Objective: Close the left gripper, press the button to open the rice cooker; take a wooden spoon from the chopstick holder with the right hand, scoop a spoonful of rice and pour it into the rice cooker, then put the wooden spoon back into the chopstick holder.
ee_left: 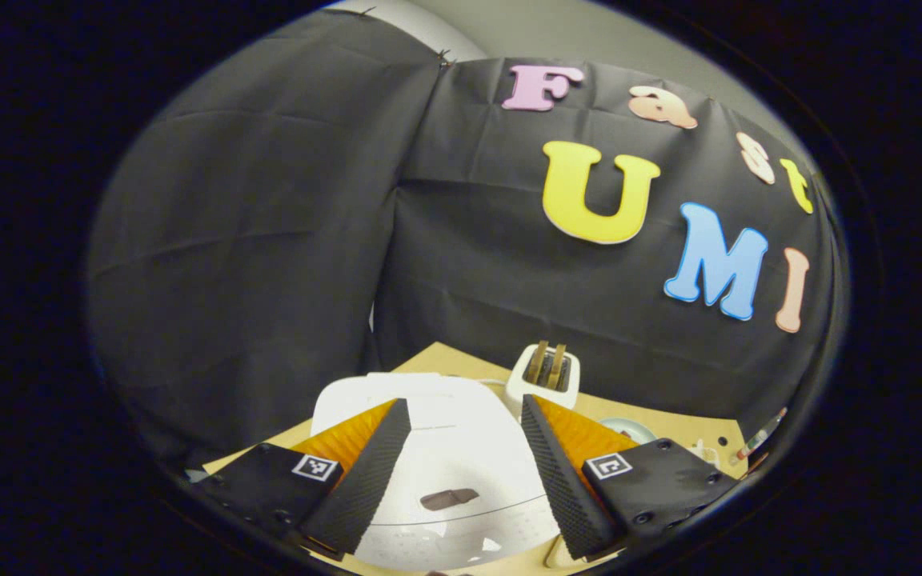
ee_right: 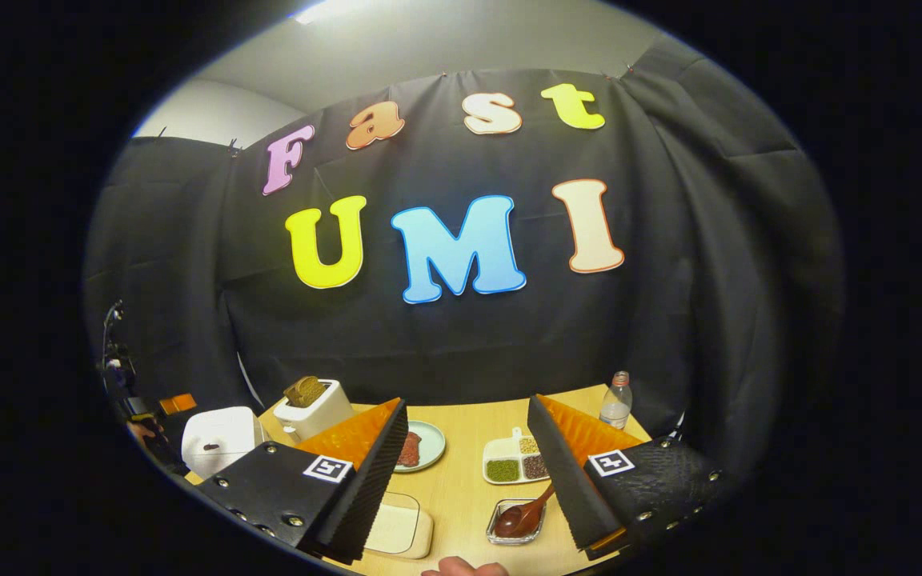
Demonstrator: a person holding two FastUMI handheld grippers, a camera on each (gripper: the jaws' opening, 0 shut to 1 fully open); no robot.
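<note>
Left gripper (ee_left: 465,448) spread wide above closed rice cooker (ee_left: 445,448). Right gripper (ee_right: 467,456) spread wide over table (ee_right: 461,480), wooden spoon (ee_right: 525,516) in tray.

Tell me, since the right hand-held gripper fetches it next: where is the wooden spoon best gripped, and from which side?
Probably take the wooden spoon by its handle, from above. The handle slants up over the rim of the clear dish, while the spoon's bowl lies low inside it.
</note>
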